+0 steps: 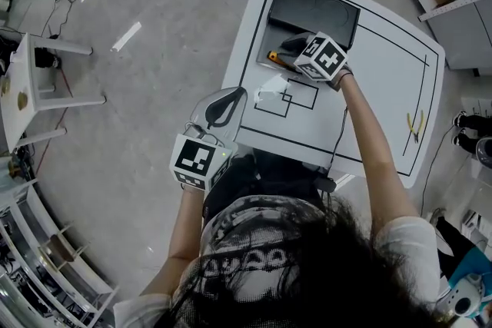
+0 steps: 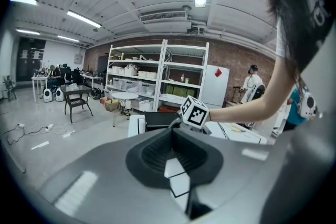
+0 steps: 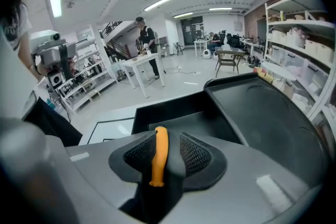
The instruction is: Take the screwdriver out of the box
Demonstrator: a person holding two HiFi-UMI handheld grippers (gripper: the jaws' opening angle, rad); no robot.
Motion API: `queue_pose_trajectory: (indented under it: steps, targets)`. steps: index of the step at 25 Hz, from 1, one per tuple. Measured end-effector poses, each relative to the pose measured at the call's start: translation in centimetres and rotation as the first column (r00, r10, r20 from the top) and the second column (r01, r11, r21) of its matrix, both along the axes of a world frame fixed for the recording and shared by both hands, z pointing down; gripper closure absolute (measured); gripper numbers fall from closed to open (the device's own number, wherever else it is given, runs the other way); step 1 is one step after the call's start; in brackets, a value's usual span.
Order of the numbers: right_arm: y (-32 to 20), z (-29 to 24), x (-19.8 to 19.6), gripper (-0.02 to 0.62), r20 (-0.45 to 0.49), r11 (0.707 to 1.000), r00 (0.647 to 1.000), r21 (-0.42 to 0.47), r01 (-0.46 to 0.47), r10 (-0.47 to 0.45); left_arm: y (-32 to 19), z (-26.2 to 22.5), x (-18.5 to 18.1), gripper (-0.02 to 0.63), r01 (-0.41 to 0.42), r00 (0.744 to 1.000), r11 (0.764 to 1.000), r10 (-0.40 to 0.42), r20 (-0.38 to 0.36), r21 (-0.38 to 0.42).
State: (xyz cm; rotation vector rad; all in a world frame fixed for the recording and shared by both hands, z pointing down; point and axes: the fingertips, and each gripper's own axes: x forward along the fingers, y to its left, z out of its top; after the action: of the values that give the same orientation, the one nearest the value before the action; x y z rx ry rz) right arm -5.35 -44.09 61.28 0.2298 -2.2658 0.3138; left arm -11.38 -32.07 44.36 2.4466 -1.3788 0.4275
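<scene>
Your right gripper (image 1: 286, 50) reaches into the near end of the open black box (image 1: 264, 50), which sits at the far left corner of the white surface (image 1: 384, 104) with its lid (image 1: 315, 11) folded back beyond it. In the right gripper view the screwdriver (image 3: 159, 155) runs lengthwise between the jaws, its orange handle close against the left pad while a clear gap separates it from the right pad, so the jaws stand spread around it and do not pinch it. The screwdriver is down in the box, with the box's dark wall (image 3: 168, 110) just ahead of the handle's far end. From the head view only a short orange tip (image 1: 272, 55) shows beside the gripper. Your left gripper (image 1: 224, 105) hangs over the near left edge of the surface, well apart from the box, its jaws parted with nothing between them. A pair of yellow-handled pliers (image 1: 415, 125) lies near the right edge.
</scene>
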Motion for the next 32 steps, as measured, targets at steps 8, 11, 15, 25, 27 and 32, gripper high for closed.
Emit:
queue_pose_trajectory:
  steps: [8, 11, 15, 25, 27, 32]
  targets:
    - [1.4, 1.4, -0.2, 0.459, 0.005, 0.991, 0.998, -0.125, 0.057, -0.057, -0.1, 0.2, -0.4, 0.606, 0.009, 1.000, 1.000, -0.009, -0.002, -0.005]
    - [1.8, 1.4, -0.3, 0.506, 0.018, 0.985, 0.998, -0.158, 0.065, -0.062, 0.0, 0.4, -0.6, 0.606, 0.016, 1.000, 1.000, -0.016, -0.001, -0.010]
    - [2.0, 1.7, -0.5, 0.500, 0.031, 0.966, 0.998, -0.251, 0.055, -0.049, 0.0, 0.6, -0.6, 0.606, 0.018, 1.000, 1.000, -0.018, 0.003, -0.020]
    - [2.8, 2.3, -1.4, 0.483, 0.058, 0.916, 0.994, -0.387, 0.107, -0.092, -0.2, 1.0, 0.0, 0.606, 0.008, 1.000, 0.999, -0.007, 0.017, -0.035]
    - [2.9, 2.3, -1.5, 0.483, 0.051, 0.915, 0.995, -0.391, 0.099, -0.086, -0.1, 1.0, 0.1, 0.606, 0.008, 1.000, 0.999, -0.007, 0.021, -0.039]
    - [2.3, 1.8, -1.3, 0.486, 0.036, 0.959, 0.999, -0.281, 0.036, -0.027, 0.1, 0.9, 0.1, 0.606, 0.008, 1.000, 0.999, -0.007, 0.023, -0.035]
